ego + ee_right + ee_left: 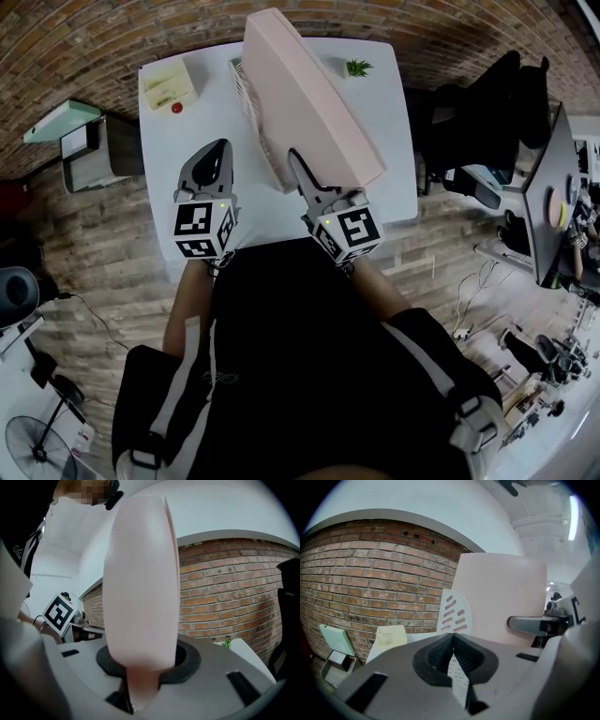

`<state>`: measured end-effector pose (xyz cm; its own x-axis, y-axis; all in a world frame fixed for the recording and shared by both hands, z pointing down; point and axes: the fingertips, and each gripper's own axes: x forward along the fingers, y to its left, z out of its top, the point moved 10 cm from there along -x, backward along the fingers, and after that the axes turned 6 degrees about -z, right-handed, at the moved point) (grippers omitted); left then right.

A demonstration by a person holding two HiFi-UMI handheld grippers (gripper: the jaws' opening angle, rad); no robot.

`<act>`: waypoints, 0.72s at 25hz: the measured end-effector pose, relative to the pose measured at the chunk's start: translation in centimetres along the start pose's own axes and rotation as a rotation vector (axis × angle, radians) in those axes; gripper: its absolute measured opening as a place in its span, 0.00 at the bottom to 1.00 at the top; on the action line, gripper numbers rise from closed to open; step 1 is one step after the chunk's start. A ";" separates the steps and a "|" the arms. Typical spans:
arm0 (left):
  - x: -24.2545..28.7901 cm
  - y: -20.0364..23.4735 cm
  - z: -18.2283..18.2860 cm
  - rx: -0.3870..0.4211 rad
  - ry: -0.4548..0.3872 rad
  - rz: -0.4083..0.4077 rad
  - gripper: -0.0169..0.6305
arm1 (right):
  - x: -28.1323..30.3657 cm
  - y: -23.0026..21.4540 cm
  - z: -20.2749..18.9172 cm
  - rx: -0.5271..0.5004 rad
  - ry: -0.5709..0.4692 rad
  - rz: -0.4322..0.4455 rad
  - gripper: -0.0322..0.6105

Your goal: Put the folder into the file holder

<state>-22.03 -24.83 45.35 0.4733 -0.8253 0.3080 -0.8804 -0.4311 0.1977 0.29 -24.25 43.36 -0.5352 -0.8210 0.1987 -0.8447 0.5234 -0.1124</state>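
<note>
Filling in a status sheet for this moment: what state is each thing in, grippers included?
folder: on edge, tilted, held over the file holder.
file holder: standing on the table; whether the folder has entered it cannot be told.
right gripper: shut on the folder's near edge.
left gripper: shut, empty.
plant: upright at the table's far edge.

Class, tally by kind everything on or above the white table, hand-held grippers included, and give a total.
Pink folder: 1
White file holder: 1
Cream box: 1
Small red object: 1
Small green plant: 1
Hand-held grippers: 2 (left hand-held gripper, right hand-held gripper)
Total: 7
</note>
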 end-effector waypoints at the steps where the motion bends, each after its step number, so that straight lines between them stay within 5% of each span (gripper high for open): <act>1: 0.0 0.0 0.0 0.000 0.002 0.001 0.06 | 0.1 -0.1 -0.1 0.001 0.003 -0.001 0.27; 18: 0.3 -0.4 -1.3 -0.009 0.030 0.018 0.06 | 0.7 -1.0 -1.6 0.014 0.027 -0.016 0.27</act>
<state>-21.46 -24.44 46.58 0.4586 -0.8214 0.3391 -0.8883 -0.4131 0.2006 0.77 -24.97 45.21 -0.5217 -0.8226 0.2264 -0.8530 0.5072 -0.1227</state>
